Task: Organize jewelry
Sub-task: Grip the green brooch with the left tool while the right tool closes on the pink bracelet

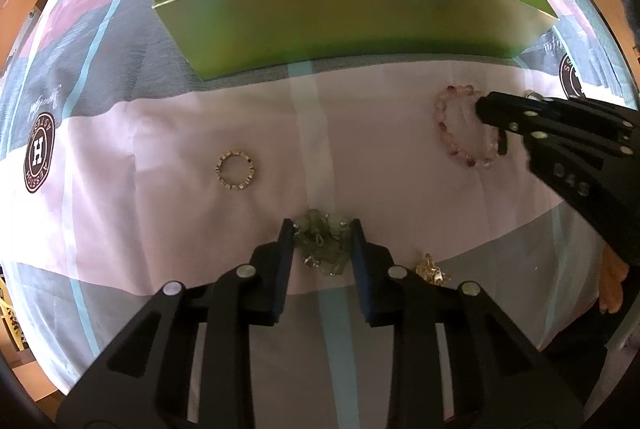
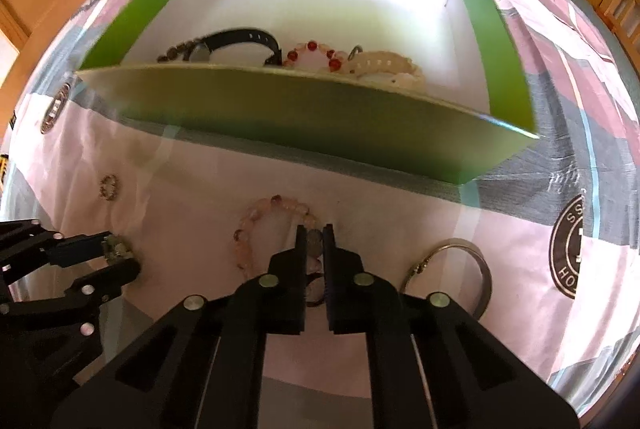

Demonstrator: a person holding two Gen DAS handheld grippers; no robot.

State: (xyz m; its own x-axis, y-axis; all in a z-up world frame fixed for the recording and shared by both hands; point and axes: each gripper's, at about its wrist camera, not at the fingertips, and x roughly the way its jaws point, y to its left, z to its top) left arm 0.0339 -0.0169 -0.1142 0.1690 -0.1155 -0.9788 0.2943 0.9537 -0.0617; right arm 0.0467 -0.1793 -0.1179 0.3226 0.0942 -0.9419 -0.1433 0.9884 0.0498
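Patterned bedspread, green box, bracelets

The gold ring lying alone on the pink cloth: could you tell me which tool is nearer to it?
Left. The left tool is closed on the green bead cluster, a short way from the gold ring. The right tool grips the pink bead bracelet, farther off on the opposite side.

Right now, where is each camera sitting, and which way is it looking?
Left wrist: on the left tongs, looking down at the green bead pile they pinch; the right tongs show too.
Right wrist: on the right tongs, looking down at the pink bracelet they pinch; the left tongs show too.
Both see the green box, gold ring and bedsheet.
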